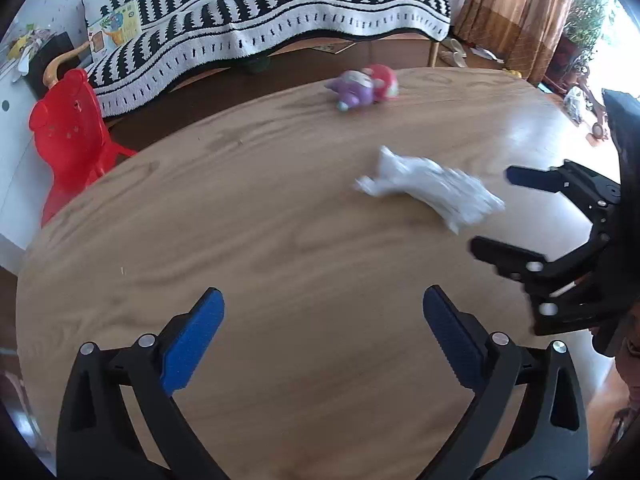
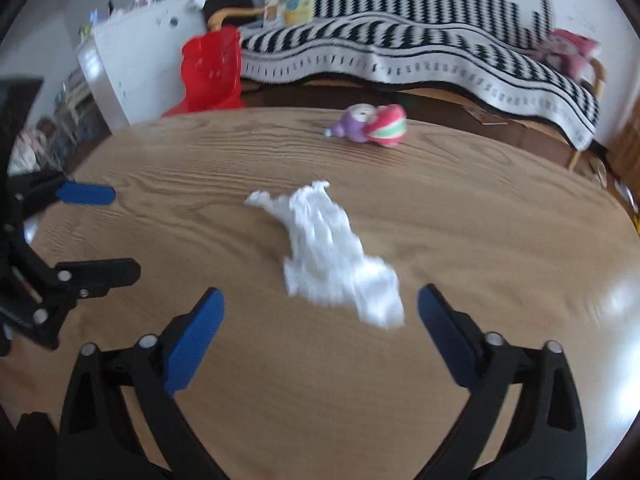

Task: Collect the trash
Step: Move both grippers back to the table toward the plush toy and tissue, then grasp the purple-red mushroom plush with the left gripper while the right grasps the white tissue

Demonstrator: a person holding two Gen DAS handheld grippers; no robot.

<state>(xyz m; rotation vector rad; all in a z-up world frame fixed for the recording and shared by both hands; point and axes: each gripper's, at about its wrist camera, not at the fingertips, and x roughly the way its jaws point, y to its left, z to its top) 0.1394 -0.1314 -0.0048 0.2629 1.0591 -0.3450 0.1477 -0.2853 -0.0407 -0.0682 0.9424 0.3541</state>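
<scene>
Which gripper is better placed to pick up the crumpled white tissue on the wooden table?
Probably the right gripper: the crumpled white tissue lies just ahead of its open jaws. The left gripper is open too, but faces bare wooden table, with the tissue off to its side.

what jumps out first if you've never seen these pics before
A crumpled white tissue lies mid-table on the round wooden table, just ahead of the open right gripper. Toward the far edge lies a purple and red toy. Beyond the table, a bright red plastic chair stands beside a sofa draped in a black-and-white throw.
</scene>
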